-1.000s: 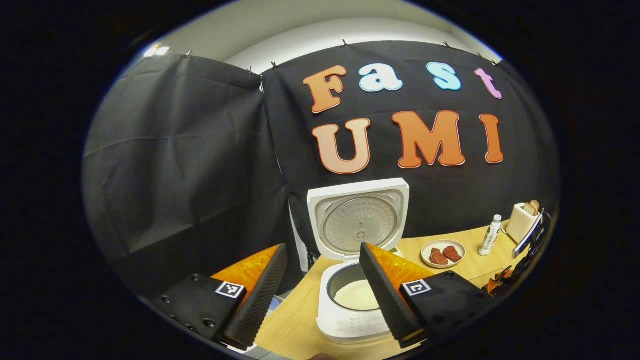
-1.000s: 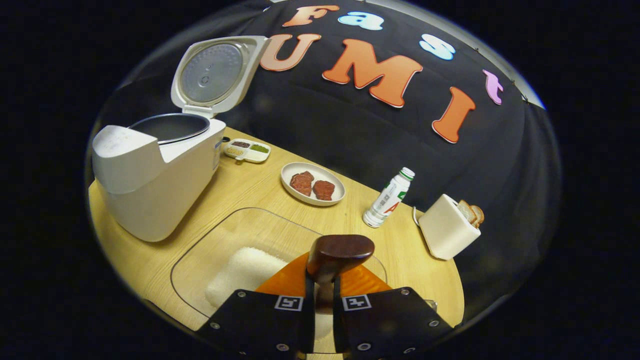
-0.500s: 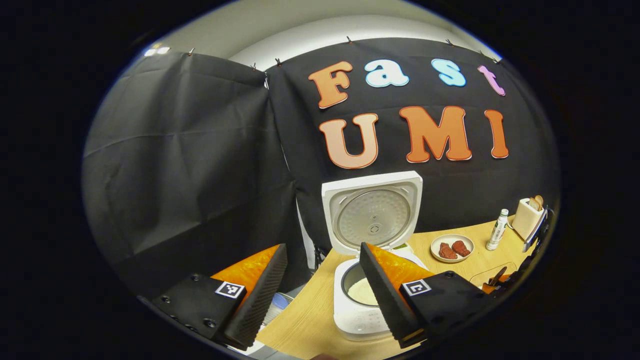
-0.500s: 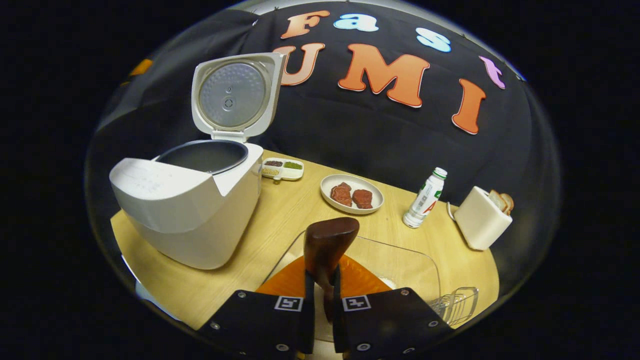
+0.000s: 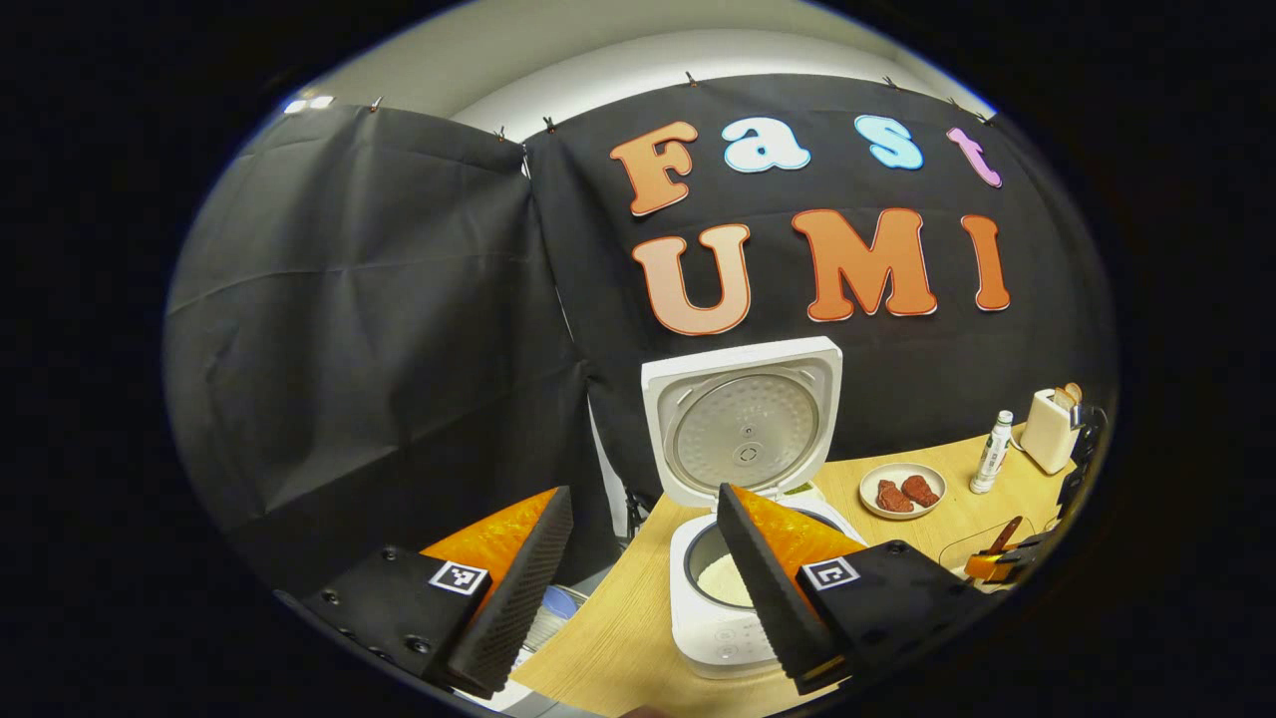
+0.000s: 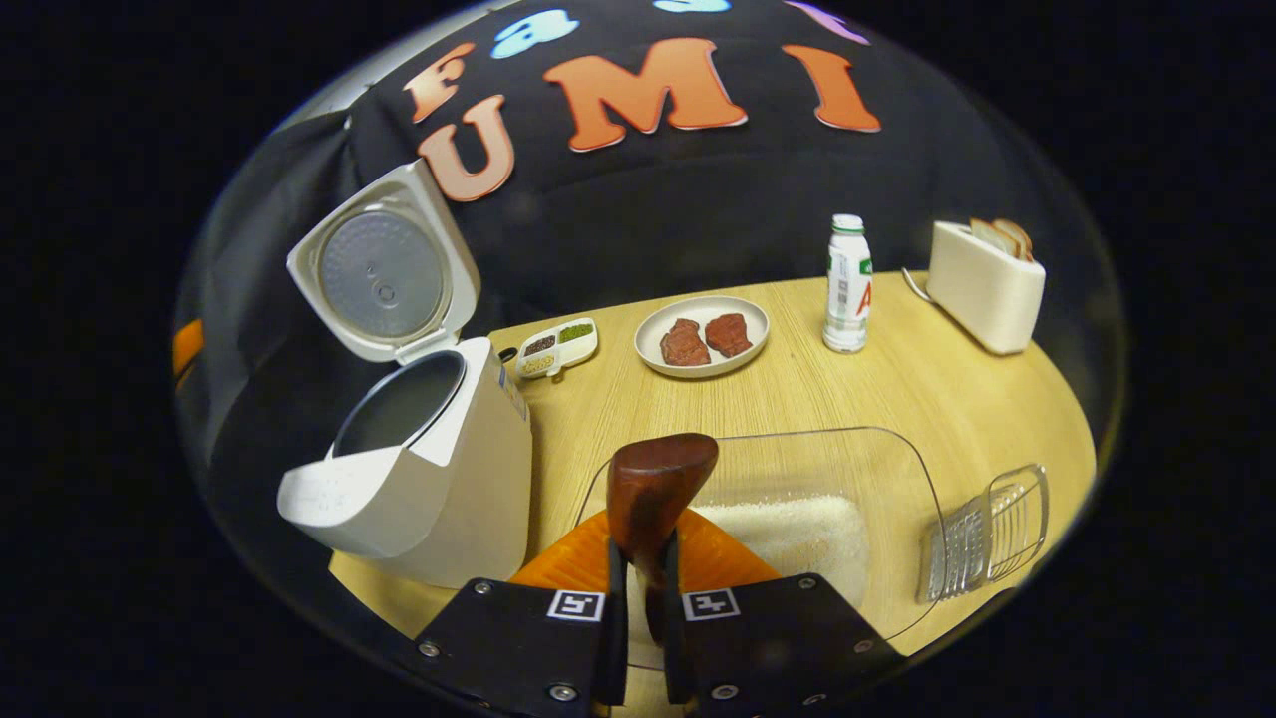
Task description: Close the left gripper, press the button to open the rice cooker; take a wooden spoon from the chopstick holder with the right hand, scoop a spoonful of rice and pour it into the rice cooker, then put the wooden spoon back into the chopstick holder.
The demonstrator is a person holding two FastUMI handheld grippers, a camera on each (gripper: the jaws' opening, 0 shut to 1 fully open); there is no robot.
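Spoon work, late stage by the look of it: rice cooker (image 6: 429, 469) stands lid-up at the bench (image 6: 897, 379) edge, white rice (image 5: 723, 580) showing in its pot in the left gripper view. Right hand-held gripper (image 6: 643, 598) clamped on the wooden spoon (image 6: 653, 489), both fingers pressing the handle just below the dark bowl, which stands upright over the clear rice tray (image 6: 897, 499); whether any grains sit in the bowl, cannot tell. Wire chopstick holder (image 6: 987, 534) just beside the tray, on its right in the right gripper view. Left hand-held gripper (image 5: 643, 588) jaws wide apart, holding nothing, off to the cooker's front-left. Handling judgement: spoon is light and stiff, smooth finish likely a bit slippery, so a grip low on the handle near the bowl gives control but leaves a long tail to swing. Holder looks light, thin wire, and could tip or slide if the spoon is dropped in at a slant; best lowered handle-straight. Plate of meat (image 6: 703, 337), bottle (image 6: 847, 284), toaster (image 6: 982, 284) well apart from all this
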